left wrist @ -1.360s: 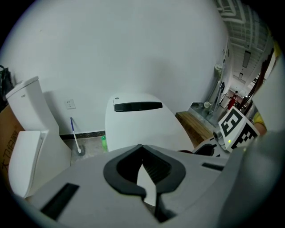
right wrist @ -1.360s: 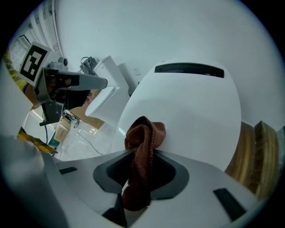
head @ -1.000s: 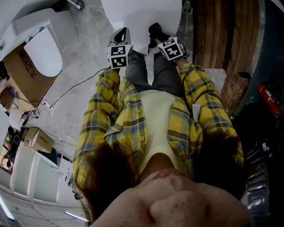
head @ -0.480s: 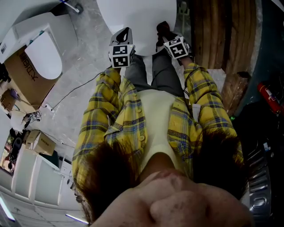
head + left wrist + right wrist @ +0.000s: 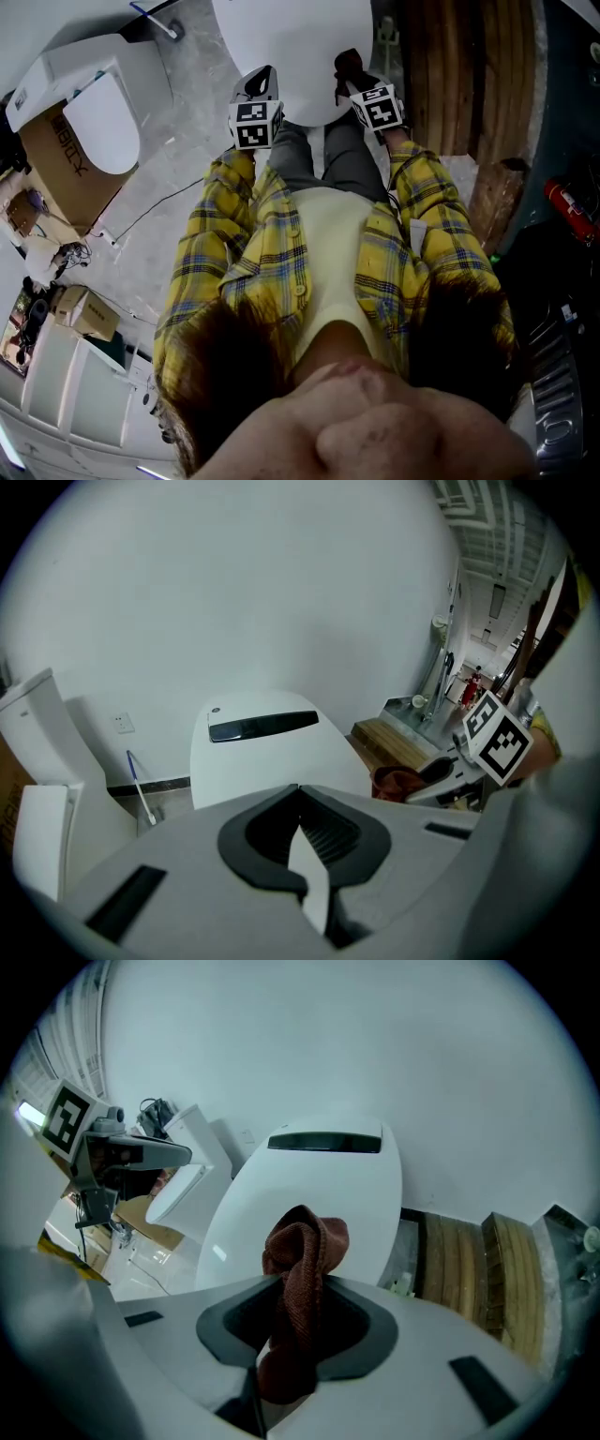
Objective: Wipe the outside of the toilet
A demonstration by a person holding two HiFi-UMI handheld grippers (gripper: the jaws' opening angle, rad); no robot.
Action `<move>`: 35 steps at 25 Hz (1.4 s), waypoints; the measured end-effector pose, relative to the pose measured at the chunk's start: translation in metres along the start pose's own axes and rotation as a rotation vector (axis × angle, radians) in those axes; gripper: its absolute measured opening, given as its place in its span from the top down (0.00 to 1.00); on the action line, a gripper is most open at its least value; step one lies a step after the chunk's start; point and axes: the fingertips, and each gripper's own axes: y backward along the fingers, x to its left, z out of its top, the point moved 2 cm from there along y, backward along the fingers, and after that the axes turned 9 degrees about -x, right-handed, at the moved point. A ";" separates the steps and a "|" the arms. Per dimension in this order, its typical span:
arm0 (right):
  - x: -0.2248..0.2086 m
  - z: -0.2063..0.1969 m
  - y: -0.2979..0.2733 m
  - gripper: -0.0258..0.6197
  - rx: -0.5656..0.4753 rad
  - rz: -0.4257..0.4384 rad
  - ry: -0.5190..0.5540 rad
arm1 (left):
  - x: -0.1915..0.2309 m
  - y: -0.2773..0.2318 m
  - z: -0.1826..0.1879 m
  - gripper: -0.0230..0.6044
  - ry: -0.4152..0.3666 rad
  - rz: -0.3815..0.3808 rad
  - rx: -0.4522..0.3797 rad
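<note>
Moved: our right gripper [image 5: 295, 1321], rightward.
Right jaws: clamped on rust-brown terry cloth [image 5: 305, 1241].
Left gripper [image 5: 302, 841]: closed, empty.
Glossy white toilet [image 5: 323, 1194]: dead ahead.

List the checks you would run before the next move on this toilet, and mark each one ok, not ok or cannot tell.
1. Cloth clamped in the right gripper: ok.
2. A fold of cloth stands out past the jaws, free to wipe: ok.
3. Left gripper shut, holding nothing, apart from the cloth: ok.
4. Toilet lid down, outside in front of both grippers: ok.
5. Cloth touching the toilet: cannot tell.
</note>
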 end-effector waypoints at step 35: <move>0.050 0.129 0.108 0.77 -0.366 -0.057 -0.006 | 0.037 0.077 0.087 0.95 0.100 0.050 -0.165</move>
